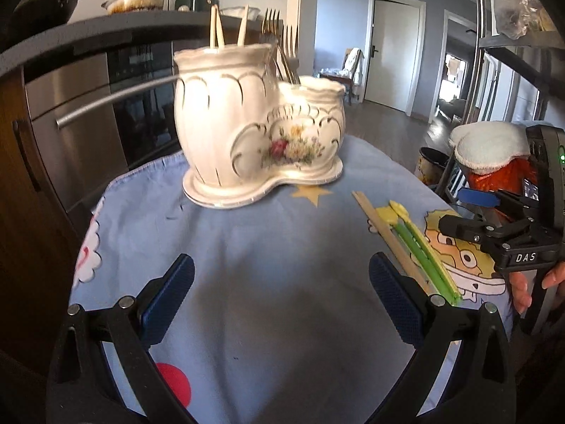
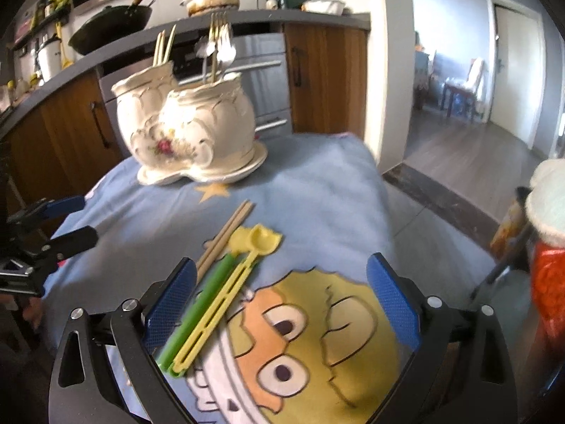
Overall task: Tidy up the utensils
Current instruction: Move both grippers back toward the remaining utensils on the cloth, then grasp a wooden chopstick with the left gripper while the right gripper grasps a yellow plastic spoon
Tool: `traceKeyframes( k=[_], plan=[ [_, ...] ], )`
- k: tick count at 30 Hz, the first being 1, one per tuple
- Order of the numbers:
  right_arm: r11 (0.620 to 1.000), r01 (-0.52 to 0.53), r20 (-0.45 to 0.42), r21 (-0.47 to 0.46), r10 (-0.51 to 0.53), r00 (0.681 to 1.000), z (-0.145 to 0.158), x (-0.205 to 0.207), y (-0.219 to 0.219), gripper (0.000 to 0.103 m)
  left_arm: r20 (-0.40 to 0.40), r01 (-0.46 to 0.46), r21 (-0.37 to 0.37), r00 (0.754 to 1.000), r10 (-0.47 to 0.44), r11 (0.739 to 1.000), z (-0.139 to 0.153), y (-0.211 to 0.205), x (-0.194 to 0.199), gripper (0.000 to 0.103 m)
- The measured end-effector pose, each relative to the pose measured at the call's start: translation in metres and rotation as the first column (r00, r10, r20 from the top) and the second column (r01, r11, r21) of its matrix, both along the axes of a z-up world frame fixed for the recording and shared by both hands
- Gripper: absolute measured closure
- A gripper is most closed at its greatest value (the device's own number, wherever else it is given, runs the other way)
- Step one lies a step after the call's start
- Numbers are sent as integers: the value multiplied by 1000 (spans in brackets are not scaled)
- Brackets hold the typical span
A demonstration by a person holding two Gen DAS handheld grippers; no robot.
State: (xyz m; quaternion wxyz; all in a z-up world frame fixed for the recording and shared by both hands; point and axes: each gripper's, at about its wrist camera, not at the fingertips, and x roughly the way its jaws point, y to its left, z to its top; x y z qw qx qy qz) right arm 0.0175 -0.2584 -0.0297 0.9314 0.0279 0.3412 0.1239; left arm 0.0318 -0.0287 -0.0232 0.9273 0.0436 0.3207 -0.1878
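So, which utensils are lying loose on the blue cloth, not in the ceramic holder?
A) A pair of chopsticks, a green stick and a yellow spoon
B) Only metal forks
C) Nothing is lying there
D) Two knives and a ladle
A: the chopsticks, the green stick and the yellow spoon lie side by side on the cloth, while the forks stand in the ceramic holder.

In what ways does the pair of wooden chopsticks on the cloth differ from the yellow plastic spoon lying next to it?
The wooden chopsticks are tan, plain and straight, two separate sticks side by side; the yellow plastic spoon is bright yellow and one piece, with a slotted handle and a broad scoop at its far end. The chopsticks lie directly on the blue cloth; the spoon lies against a green plastic stick. Both lie flat, loose and roughly parallel, outside the white ceramic holder.
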Motion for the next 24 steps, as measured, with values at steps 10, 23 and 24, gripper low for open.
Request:
traceKeyframes(
  k=[10,23,24],
  plan=[
    [1000,-17,-70,-20,16,997,-8,5,16,25,-23,12,-15,1000,-13,1000,-8,0,2,5],
    [997,-10,-160,-81,-3,987,-11,25,24,68,-33,36,37,999,-34,999,-7,-17,1,5],
    [996,-7,-158,-86,-7,987,-12,28,24,70,-37,47,45,998,-45,998,-6,-23,1,5]
  ],
)
